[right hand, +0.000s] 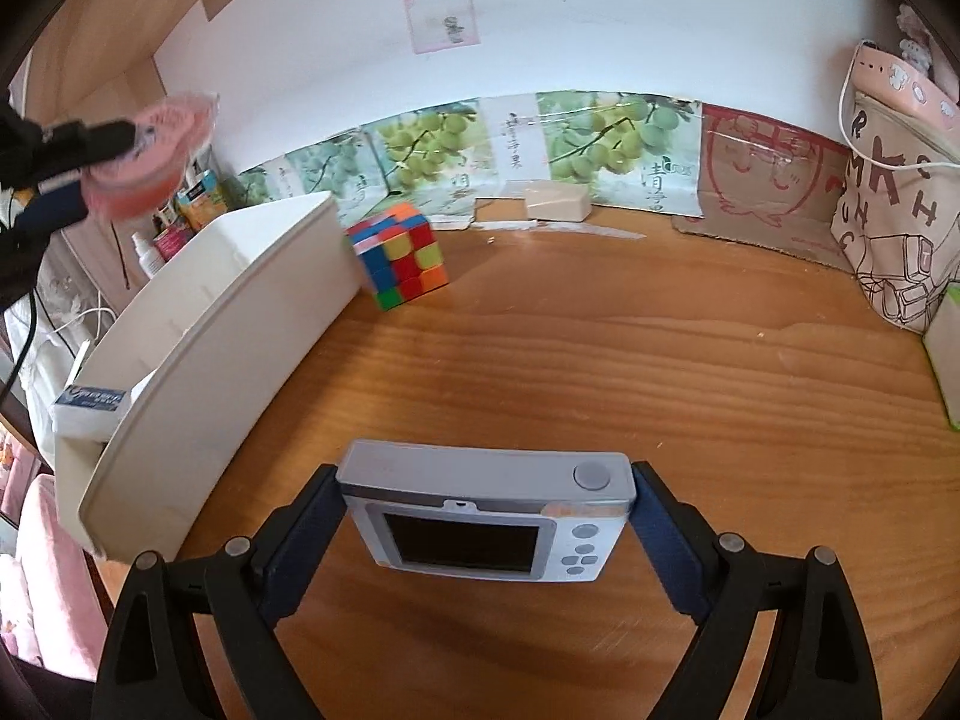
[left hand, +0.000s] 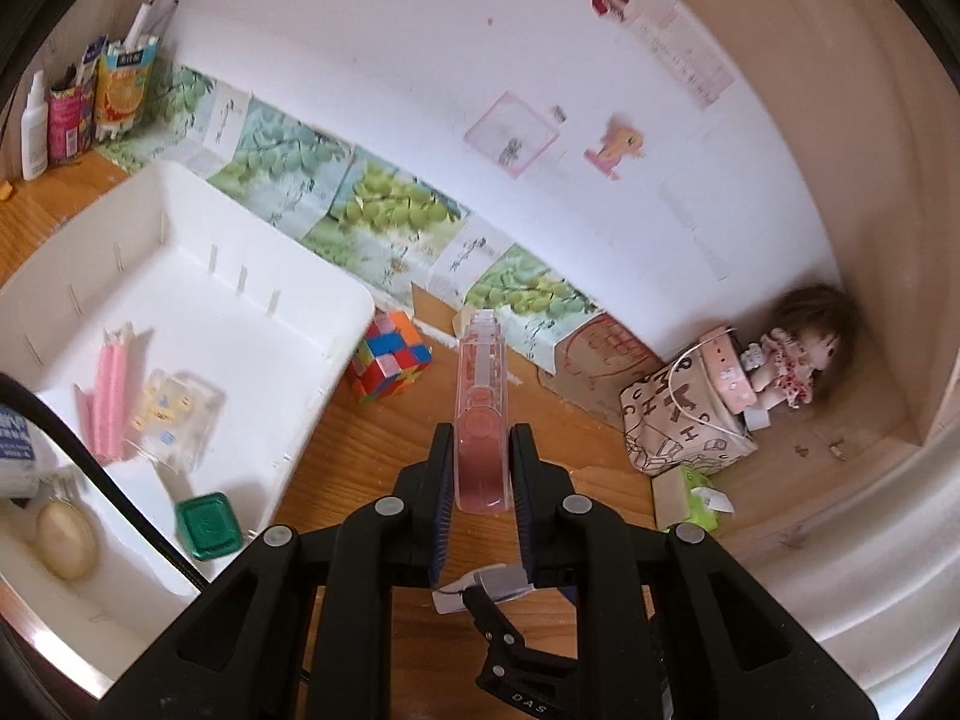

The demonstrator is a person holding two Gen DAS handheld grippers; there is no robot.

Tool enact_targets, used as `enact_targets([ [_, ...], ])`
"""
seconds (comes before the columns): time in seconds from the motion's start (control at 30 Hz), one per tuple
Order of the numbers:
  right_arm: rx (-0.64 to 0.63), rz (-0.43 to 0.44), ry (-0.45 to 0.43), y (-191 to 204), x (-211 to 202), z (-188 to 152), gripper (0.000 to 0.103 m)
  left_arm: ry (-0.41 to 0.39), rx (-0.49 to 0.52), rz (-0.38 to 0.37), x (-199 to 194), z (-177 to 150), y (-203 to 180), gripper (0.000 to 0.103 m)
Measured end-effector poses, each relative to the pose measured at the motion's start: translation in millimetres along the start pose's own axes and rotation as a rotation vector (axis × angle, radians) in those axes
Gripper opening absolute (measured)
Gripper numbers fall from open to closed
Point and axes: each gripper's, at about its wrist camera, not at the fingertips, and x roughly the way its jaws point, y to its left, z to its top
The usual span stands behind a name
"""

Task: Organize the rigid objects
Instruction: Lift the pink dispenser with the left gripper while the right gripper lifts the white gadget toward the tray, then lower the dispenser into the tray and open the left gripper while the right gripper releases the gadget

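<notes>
My left gripper (left hand: 483,438) is shut on a pink clear plastic item (left hand: 480,372) that sticks out forward past the fingertips, above the wooden desk and just right of the white bin (left hand: 180,276). The right wrist view shows that pink item (right hand: 156,150) blurred at the upper left, over the bin (right hand: 240,312). My right gripper (right hand: 486,474) holds a small silver digital camera (right hand: 480,516) by its two ends, screen toward me, above the desk. A colourful puzzle cube (left hand: 390,363) (right hand: 399,255) sits against the bin's far corner.
Inside the bin lie pink sticks (left hand: 111,402), a clear box (left hand: 171,420), a green box (left hand: 207,525) and an oval soap (left hand: 66,540). A patterned bag (left hand: 684,420) and a doll (left hand: 792,360) stand at the right. A white block (right hand: 555,201) rests by the back wall.
</notes>
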Motion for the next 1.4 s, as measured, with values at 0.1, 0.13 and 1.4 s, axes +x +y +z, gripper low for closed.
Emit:
enact_targets([
  [0.1, -0.004, -0.005, -0.001, 11, -5, -3, 0.093, -0.01, -0.004, -0.012, -14, 4, 10, 0.018],
  [0.13, -0.006, -0.007, -0.003, 16, -7, -4, 0.093, -0.012, -0.005, -0.017, -19, 6, 14, 0.018],
  [1.4, -0.245, 0.055, -0.207, 236, -18, 45, 0.093, 0.114, 0.074, 0.184, -67, 58, 180, 0.024],
])
